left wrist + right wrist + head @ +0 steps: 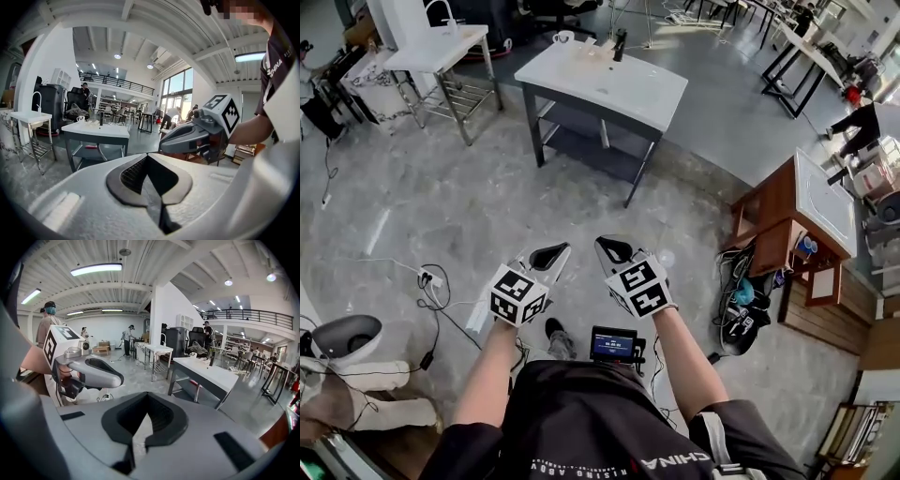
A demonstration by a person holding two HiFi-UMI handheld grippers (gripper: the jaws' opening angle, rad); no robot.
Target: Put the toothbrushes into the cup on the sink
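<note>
Toothbrushes are what this is all about, but from here I can't pick one out: if they lie anywhere, I'd guess it is on the white desk with the sink in it, across the floor and well apart from the person. A few pale bits lie on its top near the white cup, too small to name. A dark upright thing stands just beside them, and something pinkish lies on the shelf underneath.

I'd expect a toothbrush to be light, stiff and thin, with a smooth plastic handle that can roll or swivel when pinched. Lying flat, it would want a grip across the handle near its middle, fingers coming down low on either side, not on the soft bristle end. The cup looks light too, so a brush lowered in at a slant could tip it.

Nearer in, the left gripper and the right gripper are held side by side, close together, in front of the person's waist, both aimed at the desk. Each has its fingers pressed together with nothing between them, so they would have to open before any pick.

Off to the left stands a second white stand, and a cable trails over the floor.
</note>
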